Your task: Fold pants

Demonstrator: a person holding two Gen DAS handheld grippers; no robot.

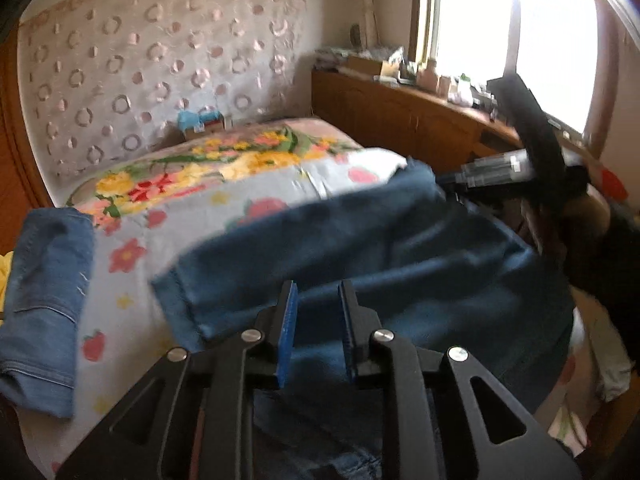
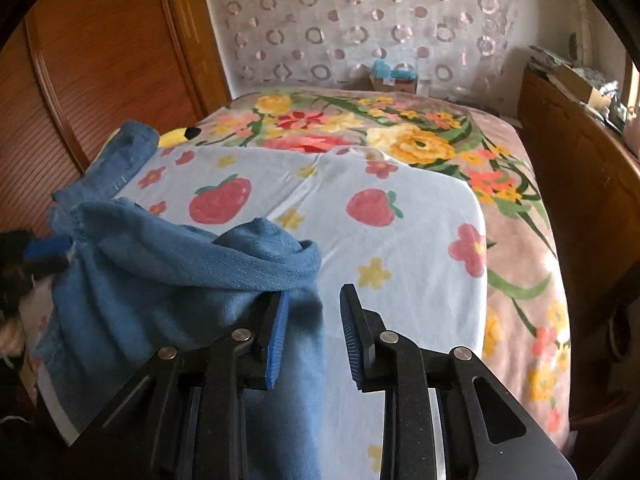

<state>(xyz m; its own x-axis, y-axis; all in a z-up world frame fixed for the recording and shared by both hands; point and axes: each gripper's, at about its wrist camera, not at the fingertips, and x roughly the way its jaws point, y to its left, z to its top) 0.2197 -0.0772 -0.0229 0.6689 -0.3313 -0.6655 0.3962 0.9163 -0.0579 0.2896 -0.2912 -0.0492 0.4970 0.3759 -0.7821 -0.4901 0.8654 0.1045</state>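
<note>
Blue denim pants point(image 1: 380, 248) lie bunched on the strawberry-print sheet point(image 1: 248, 196) of the bed. My left gripper point(image 1: 318, 292) is open, its blue pads apart just above the pants, with cloth showing between them. In the right wrist view the pants point(image 2: 168, 280) are heaped at the left, and a fold runs down between the fingers of my right gripper point(image 2: 314, 300), which is open. The right gripper also shows in the left wrist view point(image 1: 452, 180) at the pants' far edge. The left gripper's blue pad point(image 2: 48, 246) shows at the heap's left edge.
Another folded pair of jeans point(image 1: 44, 300) lies at the bed's left side. A floral blanket point(image 2: 420, 140) covers the far bed. A wooden cabinet point(image 1: 400, 120) with clutter stands under the window at right. A wooden wardrobe point(image 2: 80, 80) stands at left.
</note>
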